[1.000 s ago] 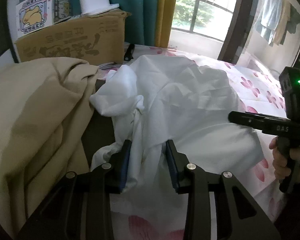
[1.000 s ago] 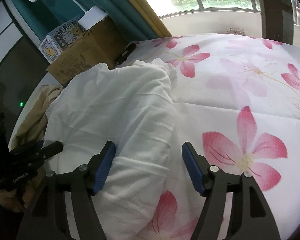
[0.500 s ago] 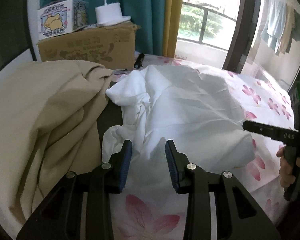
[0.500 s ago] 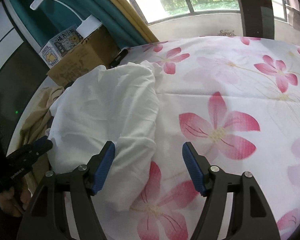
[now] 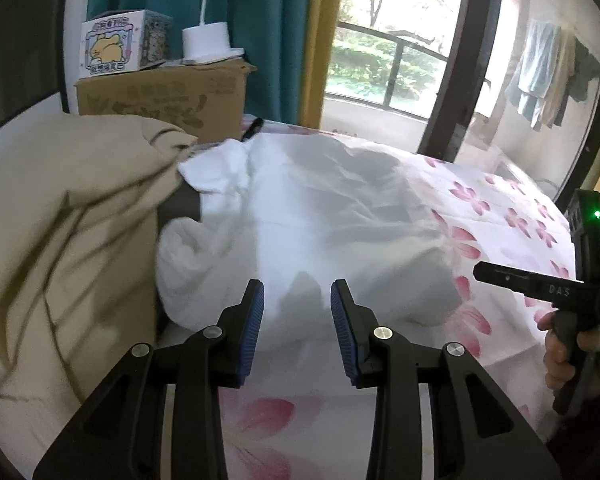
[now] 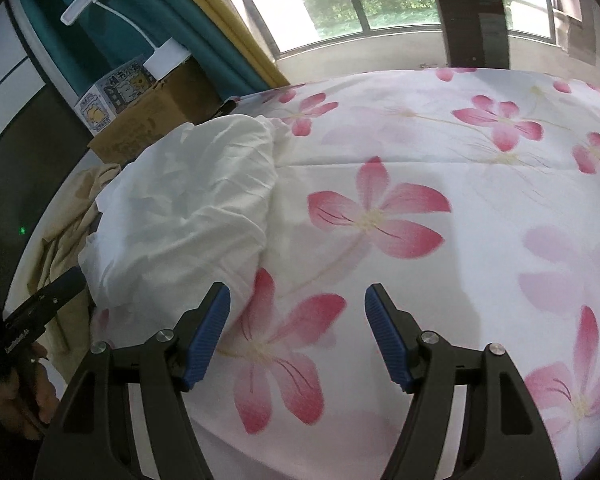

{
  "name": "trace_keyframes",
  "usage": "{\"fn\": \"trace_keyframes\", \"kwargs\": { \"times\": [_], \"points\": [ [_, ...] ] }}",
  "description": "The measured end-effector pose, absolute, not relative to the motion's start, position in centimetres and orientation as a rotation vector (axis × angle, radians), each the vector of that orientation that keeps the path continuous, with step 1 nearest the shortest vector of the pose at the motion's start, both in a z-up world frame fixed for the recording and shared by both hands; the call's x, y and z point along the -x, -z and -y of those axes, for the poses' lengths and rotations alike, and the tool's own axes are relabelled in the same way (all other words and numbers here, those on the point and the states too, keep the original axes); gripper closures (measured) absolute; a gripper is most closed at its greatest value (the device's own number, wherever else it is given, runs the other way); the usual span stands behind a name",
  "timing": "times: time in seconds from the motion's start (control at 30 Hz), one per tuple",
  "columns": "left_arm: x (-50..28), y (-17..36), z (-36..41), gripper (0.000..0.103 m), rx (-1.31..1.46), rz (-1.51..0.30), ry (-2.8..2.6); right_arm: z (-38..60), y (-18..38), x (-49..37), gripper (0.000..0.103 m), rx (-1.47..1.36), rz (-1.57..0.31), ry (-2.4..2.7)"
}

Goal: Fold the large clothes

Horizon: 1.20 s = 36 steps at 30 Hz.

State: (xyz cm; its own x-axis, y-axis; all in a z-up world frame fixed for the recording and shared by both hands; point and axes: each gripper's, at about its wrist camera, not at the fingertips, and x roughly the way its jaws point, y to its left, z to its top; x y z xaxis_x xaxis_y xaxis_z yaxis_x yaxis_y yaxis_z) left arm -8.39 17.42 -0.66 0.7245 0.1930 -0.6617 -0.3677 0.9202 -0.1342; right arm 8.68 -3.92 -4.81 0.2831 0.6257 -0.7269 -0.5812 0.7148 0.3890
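a bed with a flowered sheet (image 6: 440, 184) fills the room by the window. a crumpled white garment (image 5: 320, 224) lies along its left edge, beside beige cloth (image 5: 60, 216). left gripper (image 5: 297, 304) and right gripper (image 6: 298, 314) hover, all 4 fingers spread, holding nothing.

beige cloth (image 5: 60, 240): smeared by blur in the left wrist view, cut off at the left edge; in the right wrist view only a strip shows, the rest behind the white garment (image 6: 188, 200).
white garment: far side hidden over its own hump; fold layers cannot be told.
cardboard box (image 5: 168, 96): base hidden behind the beige cloth; printing unreadable.
right gripper (image 5: 500, 276): seen side-on from the left wrist view, far finger hidden.
bed sheet (image 6: 420, 160): cut off right and near.
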Motion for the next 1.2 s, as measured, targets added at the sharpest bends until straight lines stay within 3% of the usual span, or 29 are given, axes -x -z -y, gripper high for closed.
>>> {"fn": "trace_keyframes", "kwargs": {
  "times": [0.77,0.9,1.2],
  "points": [
    [6.2,0.4,-10.0,0.066,0.193,-0.677,-0.260,12.4,4.6,-8.0,0.033,-0.104,-0.948,-0.686],
    [5.6,0.2,-8.7,0.059,0.177,-0.668,-0.234,14.3,4.4,-8.2,0.033,-0.113,-0.939,-0.651],
    [4.2,-0.6,-6.9,0.057,0.182,-0.641,-0.222,17.9,4.0,-8.2,0.033,-0.119,-0.910,-0.573]
  ]
}}
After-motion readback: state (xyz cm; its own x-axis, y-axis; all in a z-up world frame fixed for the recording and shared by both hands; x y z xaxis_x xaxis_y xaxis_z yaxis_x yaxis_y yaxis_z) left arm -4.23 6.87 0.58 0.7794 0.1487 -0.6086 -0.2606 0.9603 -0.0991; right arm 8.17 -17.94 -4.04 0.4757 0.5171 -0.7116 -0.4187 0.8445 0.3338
